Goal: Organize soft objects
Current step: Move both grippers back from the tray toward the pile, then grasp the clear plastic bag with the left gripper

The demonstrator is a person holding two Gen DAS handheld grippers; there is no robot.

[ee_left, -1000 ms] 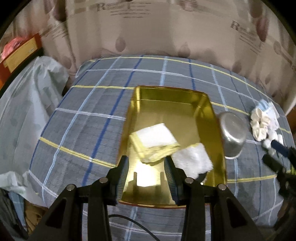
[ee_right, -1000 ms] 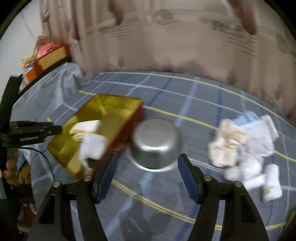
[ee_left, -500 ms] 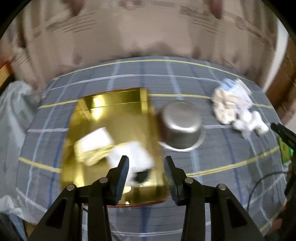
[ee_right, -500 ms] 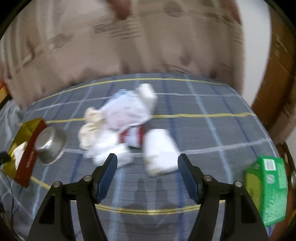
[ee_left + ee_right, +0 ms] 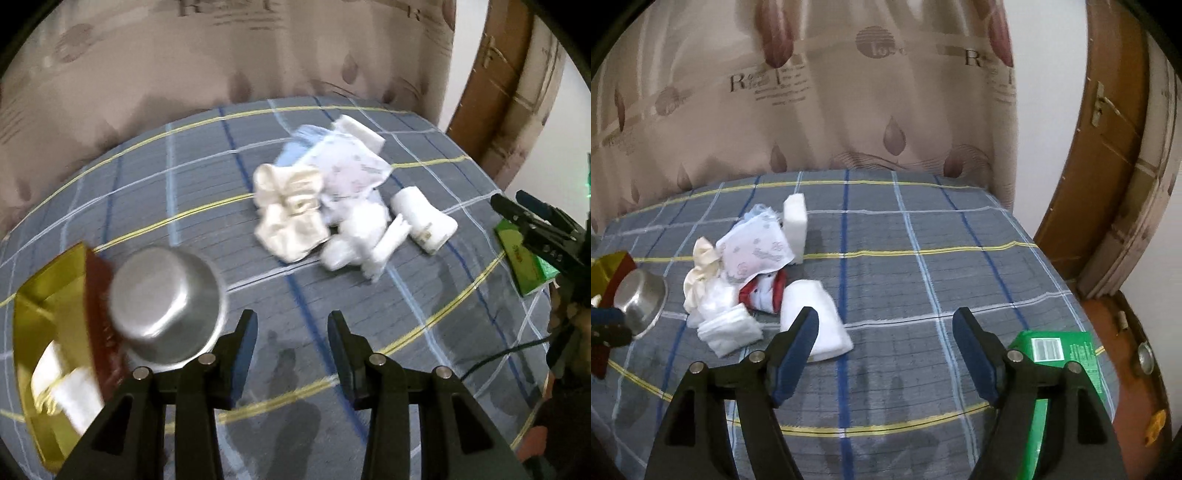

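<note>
A heap of soft things [image 5: 332,206] lies on the plaid bed cover: a cream cloth [image 5: 291,218], a printed white cloth [image 5: 753,251], a white sponge block [image 5: 795,221], a rolled white towel [image 5: 816,325] and a folded white cloth [image 5: 729,334]. A gold tray [image 5: 40,332] with white cloths in it sits at the left. My left gripper [image 5: 291,332] is open and empty, above the cover in front of the heap. My right gripper [image 5: 886,328] is open and empty, just right of the rolled towel.
An upturned steel bowl [image 5: 162,306] stands beside the tray, also in the right wrist view [image 5: 639,299]. A green box [image 5: 1056,369] lies at the bed's right edge. A curtain hangs behind the bed, a wooden door [image 5: 1108,147] stands at the right.
Both grippers have swung right, away from the tray and bowl, toward the heap of cloths. Both stayed open and empty.
</note>
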